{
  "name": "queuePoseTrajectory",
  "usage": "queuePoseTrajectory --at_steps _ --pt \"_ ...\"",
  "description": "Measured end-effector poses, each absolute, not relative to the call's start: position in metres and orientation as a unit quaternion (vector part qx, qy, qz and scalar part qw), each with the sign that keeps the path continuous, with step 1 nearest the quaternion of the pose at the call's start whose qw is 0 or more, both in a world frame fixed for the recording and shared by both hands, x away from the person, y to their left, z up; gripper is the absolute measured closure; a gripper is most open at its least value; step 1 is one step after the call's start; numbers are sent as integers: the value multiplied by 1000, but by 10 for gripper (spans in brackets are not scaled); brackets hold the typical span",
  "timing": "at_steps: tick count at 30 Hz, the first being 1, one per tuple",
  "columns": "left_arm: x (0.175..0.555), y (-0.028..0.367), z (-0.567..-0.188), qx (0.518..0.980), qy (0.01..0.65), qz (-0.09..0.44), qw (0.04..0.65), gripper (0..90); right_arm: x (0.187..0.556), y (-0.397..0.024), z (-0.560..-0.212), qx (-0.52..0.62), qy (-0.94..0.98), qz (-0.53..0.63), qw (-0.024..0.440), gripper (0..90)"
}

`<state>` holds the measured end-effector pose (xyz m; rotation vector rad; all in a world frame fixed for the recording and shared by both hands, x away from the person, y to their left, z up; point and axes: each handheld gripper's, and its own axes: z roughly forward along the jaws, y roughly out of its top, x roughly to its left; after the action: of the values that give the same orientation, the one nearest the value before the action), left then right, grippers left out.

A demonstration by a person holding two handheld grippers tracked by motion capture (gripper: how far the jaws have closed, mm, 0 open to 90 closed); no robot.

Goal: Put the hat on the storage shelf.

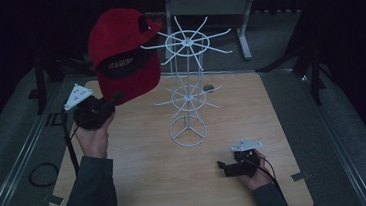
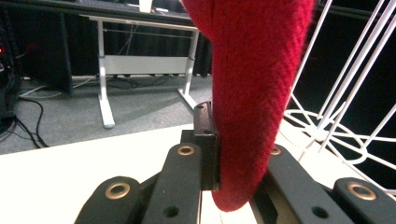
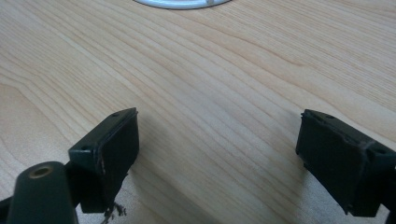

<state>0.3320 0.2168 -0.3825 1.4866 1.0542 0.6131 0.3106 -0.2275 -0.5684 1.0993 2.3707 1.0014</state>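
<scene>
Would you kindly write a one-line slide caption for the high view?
Left gripper lifts a red cap beside a white wire display rack; open right gripper rests low over the wooden table.

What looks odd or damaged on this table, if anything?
One small thing: the right claw, open above the wooden table, has a frayed pad with dark threads hanging loose. The white wire rack stands upright.

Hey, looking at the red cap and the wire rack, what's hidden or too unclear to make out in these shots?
- Lettering on the red cap: high view, too small and dim to read.
- Cap's upper part: left gripper view, cut off by the top edge; the left gripper shows just the pinched fabric.
- White wire rack: right gripper view, only a sliver of its base ring shows, the rest cut off.
- Right gripper: high view, its open jaws are too dark to judge.
</scene>
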Motion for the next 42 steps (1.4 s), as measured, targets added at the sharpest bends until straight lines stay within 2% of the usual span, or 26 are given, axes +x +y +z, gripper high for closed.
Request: queuePoseTrajectory --at_steps 27,33,39,42 --pt "329 207 -445 661 474 219 539 842 311 -228 -568 386 835 353 170 131" --pt "326 207 -451 660 476 226 536 778 311 -227 -569 386 835 353 171 131" --pt "324 208 -457 660 477 237 530 589 310 -227 -568 387 835 353 170 131" --pt "322 208 -462 657 479 238 531 527 310 -227 -568 387 835 353 170 131"
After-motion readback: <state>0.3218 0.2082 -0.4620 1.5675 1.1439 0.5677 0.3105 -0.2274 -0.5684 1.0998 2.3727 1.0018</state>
